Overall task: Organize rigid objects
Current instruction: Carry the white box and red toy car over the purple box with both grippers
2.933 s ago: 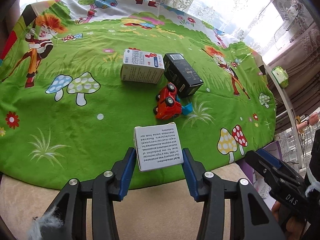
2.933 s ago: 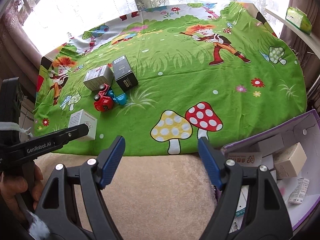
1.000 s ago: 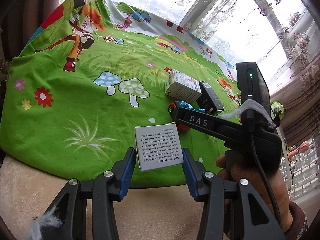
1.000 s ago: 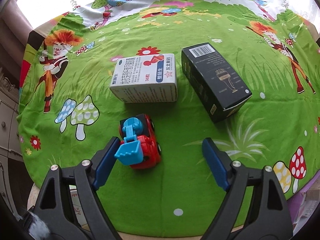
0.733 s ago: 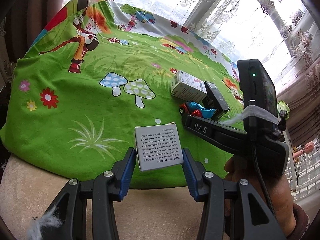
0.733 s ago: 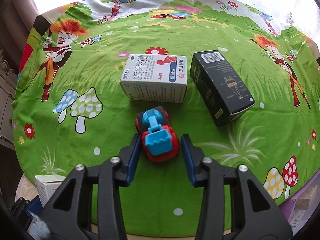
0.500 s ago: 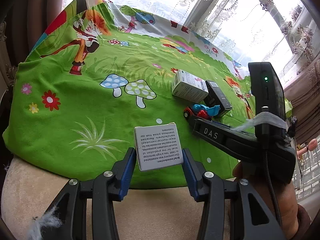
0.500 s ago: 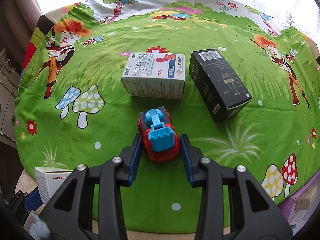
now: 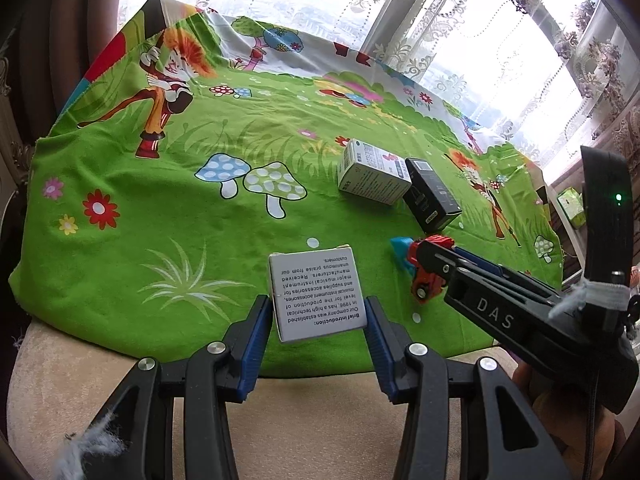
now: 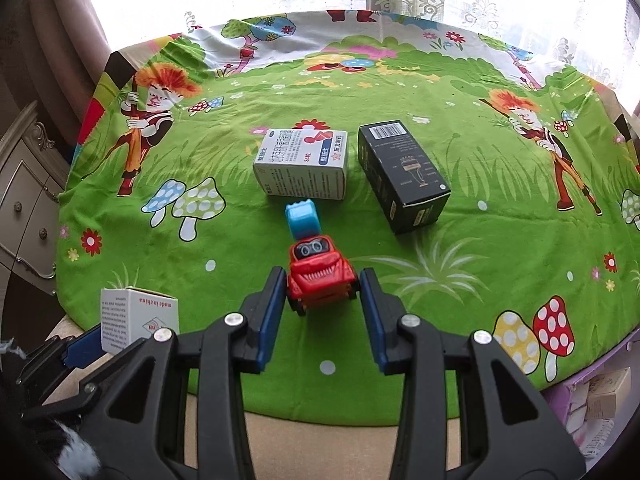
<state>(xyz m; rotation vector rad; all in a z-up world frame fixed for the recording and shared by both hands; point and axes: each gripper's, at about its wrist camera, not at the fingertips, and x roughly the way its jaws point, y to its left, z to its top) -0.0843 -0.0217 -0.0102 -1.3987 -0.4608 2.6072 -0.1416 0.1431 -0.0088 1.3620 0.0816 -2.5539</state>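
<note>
The right hand-held gripper [image 10: 323, 292] has just been closing and now clamps the red toy car [image 10: 320, 276], its blue scoop pointing away from the jaws. Beyond it on the table [image 10: 500, 216] lie a white medicine box [image 10: 302, 162] and a black box [image 10: 402, 174]. The left hand-held gripper [image 9: 319, 320] grips a small white carton [image 9: 316, 292].

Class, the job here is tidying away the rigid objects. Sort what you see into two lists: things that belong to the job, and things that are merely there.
Part of the job:
- red toy car, held by the right gripper
- small white box, held by the left gripper
- white medicine box
- black box
- purple storage box, holding cartons

Merely there:
- cartoon tablecloth
- lace curtains
- cabinet drawers
</note>
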